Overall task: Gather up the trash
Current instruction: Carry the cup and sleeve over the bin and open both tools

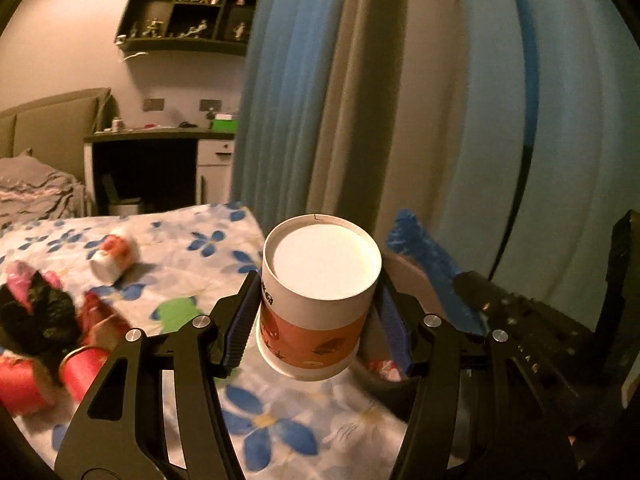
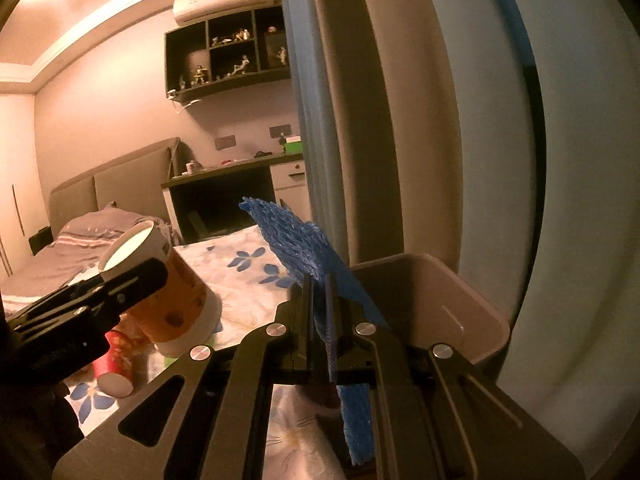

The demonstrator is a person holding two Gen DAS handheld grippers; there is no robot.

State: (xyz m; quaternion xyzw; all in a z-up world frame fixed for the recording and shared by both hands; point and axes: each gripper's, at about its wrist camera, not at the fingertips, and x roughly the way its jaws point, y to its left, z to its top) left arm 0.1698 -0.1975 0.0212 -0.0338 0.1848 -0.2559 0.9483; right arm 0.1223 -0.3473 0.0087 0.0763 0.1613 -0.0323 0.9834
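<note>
My left gripper [image 1: 318, 284] is shut on a white paper cup with an orange band [image 1: 316, 300], held bottom-up between the blue pads above the flowered tablecloth [image 1: 280, 424]. In the right wrist view the same cup [image 2: 176, 300] hangs tilted at the left in that gripper [image 2: 132, 280]. My right gripper [image 2: 319, 280] is shut on a blue foam net [image 2: 296, 244], which sticks up past the fingertips and hangs below them. A grey-brown bin [image 2: 472, 304] stands just beyond the right gripper. In the left wrist view the net [image 1: 432, 276] and right gripper [image 1: 472, 292] are at the right.
Red paper cups [image 1: 84, 368], a white and red cup lying on its side [image 1: 114, 258] and a black and pink bundle [image 1: 36, 312] lie on the cloth at the left. Blue and beige curtains [image 1: 360, 100] hang close behind the bin. A bed [image 2: 80, 248] and a desk [image 1: 160, 136] stand farther back.
</note>
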